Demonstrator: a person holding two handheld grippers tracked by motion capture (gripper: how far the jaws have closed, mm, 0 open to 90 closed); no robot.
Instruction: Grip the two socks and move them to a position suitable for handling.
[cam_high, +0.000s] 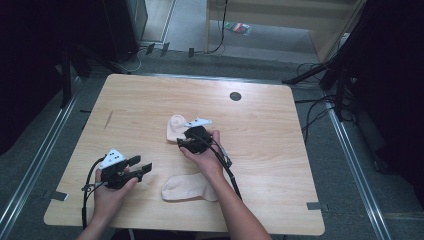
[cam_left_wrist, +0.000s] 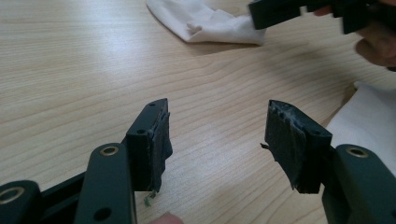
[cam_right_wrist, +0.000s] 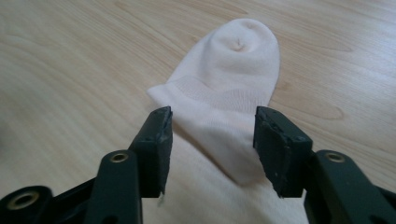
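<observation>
Two pale socks on a wooden table (cam_high: 150, 100): right gripper (cam_right_wrist: 212, 135) unclenched, straddling the far sock (cam_right_wrist: 229, 88) for a pickup; left gripper (cam_left_wrist: 217, 140) likewise unclenched, empty, beside the near sock (cam_high: 190, 187).

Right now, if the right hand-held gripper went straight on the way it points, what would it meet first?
Most likely the far white sock: the right hand-held gripper has open jaws standing either side of that sock's cuff end, seemingly just above it. Height over the fabric is hard to judge.
</observation>
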